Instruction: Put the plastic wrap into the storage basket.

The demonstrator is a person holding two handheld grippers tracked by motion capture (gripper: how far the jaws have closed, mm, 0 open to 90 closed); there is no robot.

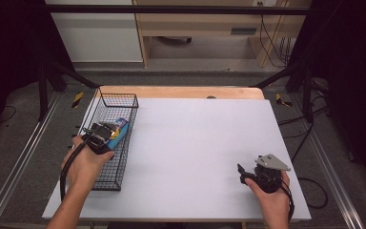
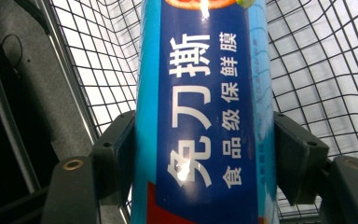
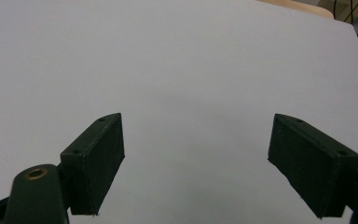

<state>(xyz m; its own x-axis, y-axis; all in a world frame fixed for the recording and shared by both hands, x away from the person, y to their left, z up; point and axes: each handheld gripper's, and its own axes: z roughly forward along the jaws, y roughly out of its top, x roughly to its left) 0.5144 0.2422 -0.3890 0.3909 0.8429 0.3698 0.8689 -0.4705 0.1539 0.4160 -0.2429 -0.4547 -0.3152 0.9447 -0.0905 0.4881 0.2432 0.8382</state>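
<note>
Holding, at the left: our left gripper sits over the wire basket at the table's left edge, its jaws clamped on a blue box of cling film. The box lies inside the basket, near the far half, long axis running along the basket. In the left gripper view the box fills the gap between the two fingers, one pad pressed on each long side, mesh close behind it. We judge the step to be either lifting the box out or setting it down in the basket; which one we cannot tell. The next move calls for a steady grip and keeping clear of the basket wall. At the right: our right gripper rests near the table's front right, jaws wide apart, nothing between the fingers, well apart from the box.
</note>
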